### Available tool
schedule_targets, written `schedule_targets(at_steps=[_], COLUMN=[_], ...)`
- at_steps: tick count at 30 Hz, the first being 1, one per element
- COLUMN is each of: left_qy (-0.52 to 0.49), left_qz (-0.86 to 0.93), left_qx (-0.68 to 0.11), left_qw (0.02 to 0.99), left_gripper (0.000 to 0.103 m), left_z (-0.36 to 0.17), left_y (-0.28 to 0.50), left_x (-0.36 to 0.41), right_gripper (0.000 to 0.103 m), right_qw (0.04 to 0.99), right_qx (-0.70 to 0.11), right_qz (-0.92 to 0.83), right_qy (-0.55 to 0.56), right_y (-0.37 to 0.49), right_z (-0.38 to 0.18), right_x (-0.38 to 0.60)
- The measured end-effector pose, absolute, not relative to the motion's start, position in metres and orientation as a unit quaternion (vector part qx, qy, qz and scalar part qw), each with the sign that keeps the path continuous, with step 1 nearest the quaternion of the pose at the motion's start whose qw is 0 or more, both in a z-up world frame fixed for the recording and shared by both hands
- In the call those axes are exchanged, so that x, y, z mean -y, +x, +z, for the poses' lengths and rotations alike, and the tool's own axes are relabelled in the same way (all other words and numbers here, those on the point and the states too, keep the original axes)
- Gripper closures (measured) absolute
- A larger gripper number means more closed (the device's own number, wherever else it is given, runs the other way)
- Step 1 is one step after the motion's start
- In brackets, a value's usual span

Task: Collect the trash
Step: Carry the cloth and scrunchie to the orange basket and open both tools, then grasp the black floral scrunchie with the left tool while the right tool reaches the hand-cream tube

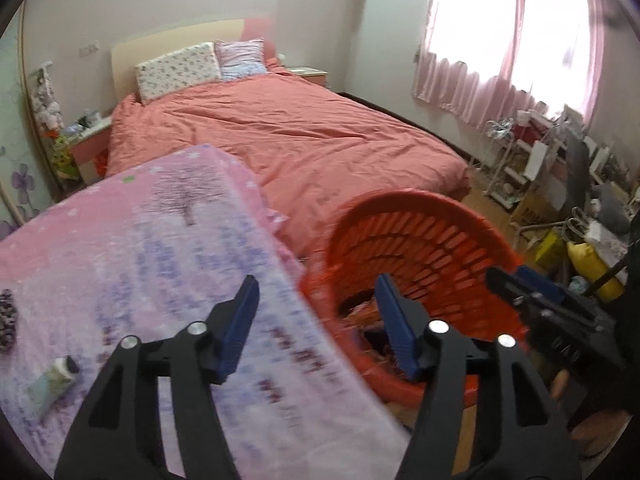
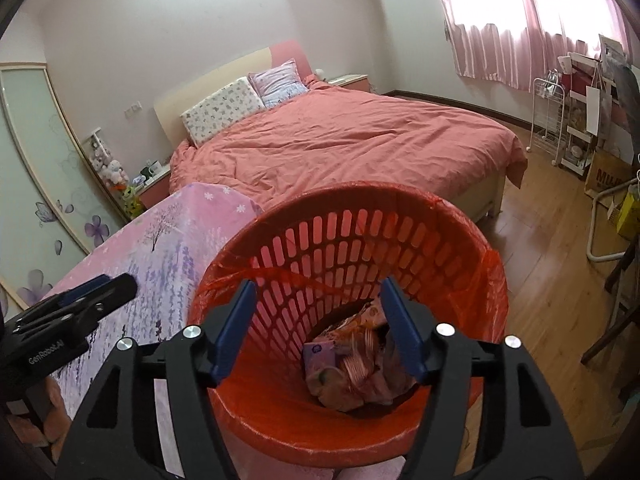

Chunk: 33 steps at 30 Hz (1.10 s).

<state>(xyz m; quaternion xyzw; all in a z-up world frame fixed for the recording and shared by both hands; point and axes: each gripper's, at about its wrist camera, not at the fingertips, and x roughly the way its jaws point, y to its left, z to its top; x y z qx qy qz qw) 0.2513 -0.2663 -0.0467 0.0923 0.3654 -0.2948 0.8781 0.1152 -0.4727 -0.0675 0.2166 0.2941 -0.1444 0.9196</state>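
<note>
Round slatted red plastic basket (image 2: 352, 280) just right of the floral-clothed bench (image 1: 168, 264), crumpled wrappers (image 2: 356, 364) inside, right gripper (image 2: 318, 328) gaping empty above it, left gripper (image 1: 316, 324) wide, empty, soft tube (image 1: 54, 380) near left

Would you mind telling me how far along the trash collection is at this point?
Partly done: crumpled wrappers already lie at the bottom of the red basket. Nothing is in hand; the right gripper hangs open over the basket and the left gripper is open and empty too. Possibly left: a small tube and a dark patterned item on the pink cloth.
</note>
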Motion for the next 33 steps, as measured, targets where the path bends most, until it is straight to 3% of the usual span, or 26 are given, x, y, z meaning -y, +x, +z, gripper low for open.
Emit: schedule_targets(at_steps=[6, 9, 15, 23, 28, 30, 33], left_qy=[0.105, 0.104, 0.071, 0.033, 0.026, 0.015, 0.017], left_qz=[-0.219, -0.165, -0.007, 0.045, 0.042, 0.03, 0.033], left_qx=[-0.342, -0.338, -0.342, -0.386, -0.416, -0.432, -0.432], left_qw=[0.908, 0.921, 0.937, 0.921, 0.908, 0.901, 0.901], left_gripper=[0.022, 0.018, 0.017, 0.017, 0.041, 0.062, 0.077], left_z=[-0.04, -0.037, -0.04, -0.064, -0.082, -0.089, -0.091], left_y=[0.262, 0.277, 0.323, 0.374, 0.396, 0.403, 0.399], left_x=[0.183, 0.133, 0.01, -0.058, -0.057, -0.059, -0.063], right_gripper=[0.034, 0.034, 0.034, 0.034, 0.034, 0.034, 0.034], right_qw=[0.926, 0.929, 0.93, 0.929, 0.929, 0.929, 0.929], right_qx=[-0.298, -0.301, -0.322, -0.344, -0.351, -0.353, -0.355], right_qz=[-0.138, -0.13, -0.097, -0.063, -0.045, -0.037, -0.021], right_qy=[0.184, 0.17, 0.149, 0.122, 0.112, 0.11, 0.107], right_y=[0.114, 0.116, 0.13, 0.145, 0.152, 0.154, 0.158], right_z=[-0.061, -0.06, -0.06, -0.064, -0.063, -0.062, -0.06], right_x=[0.448, 0.431, 0.39, 0.345, 0.322, 0.312, 0.296])
